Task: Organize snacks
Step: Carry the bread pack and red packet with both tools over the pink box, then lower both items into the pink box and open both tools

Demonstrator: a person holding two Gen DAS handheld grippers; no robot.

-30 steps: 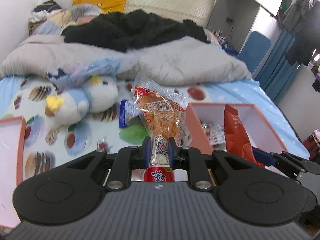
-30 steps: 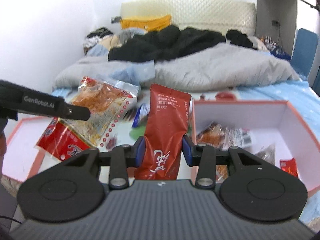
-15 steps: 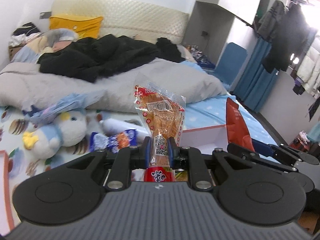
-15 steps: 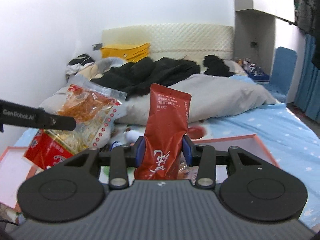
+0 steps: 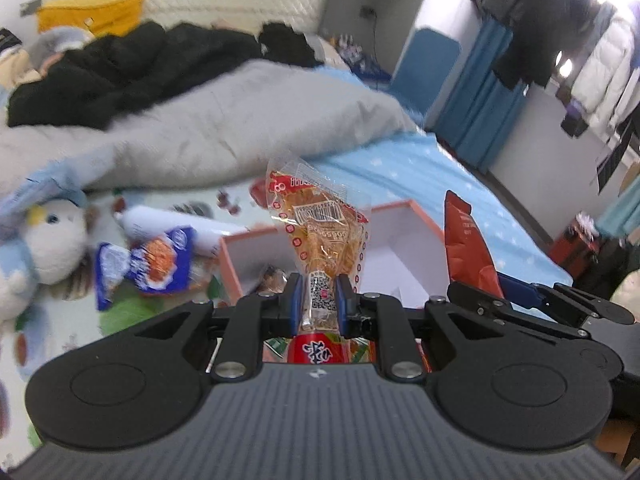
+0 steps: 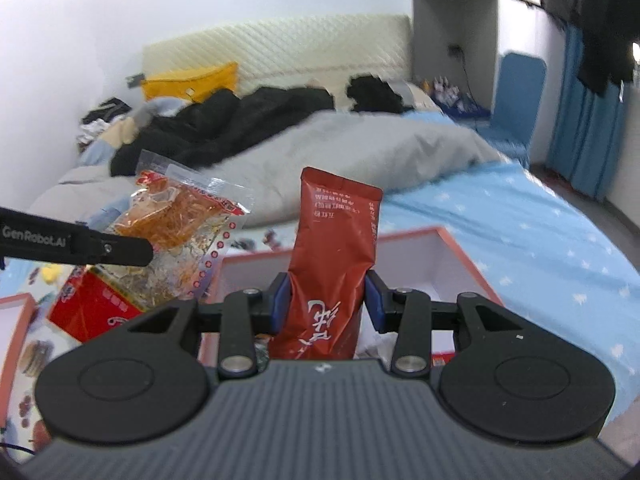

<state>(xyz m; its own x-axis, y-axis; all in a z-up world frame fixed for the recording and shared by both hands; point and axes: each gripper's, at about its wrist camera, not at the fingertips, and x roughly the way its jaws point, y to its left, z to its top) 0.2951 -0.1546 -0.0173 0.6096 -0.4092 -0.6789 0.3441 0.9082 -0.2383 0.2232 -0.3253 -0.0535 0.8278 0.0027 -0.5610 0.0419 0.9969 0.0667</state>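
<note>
My left gripper (image 5: pixel 318 298) is shut on a clear packet of orange shredded snack (image 5: pixel 320 232) with a red base, held upright above the near edge of the orange-rimmed white box (image 5: pixel 394 206). My right gripper (image 6: pixel 326 300) is shut on a tall dark red pouch (image 6: pixel 334 248), also upright over that box (image 6: pixel 460 248). In the right wrist view the clear packet (image 6: pixel 176 216) hangs at the left, beside the left gripper's black finger (image 6: pixel 100 246). In the left wrist view the red pouch (image 5: pixel 466 248) stands at the right. Some snacks lie inside the box.
A blue snack packet (image 5: pixel 148 266) and a white tube (image 5: pixel 168 220) lie on the patterned sheet left of the box, near a plush penguin (image 5: pixel 44 244). A second orange-rimmed box (image 6: pixel 16 320) sits at far left. Grey duvet (image 5: pixel 240 128) and black clothes lie behind.
Both grippers have swung rightwards with their packets still gripped; the box now lies directly under them and the plush toy has slid to the left edge.
</note>
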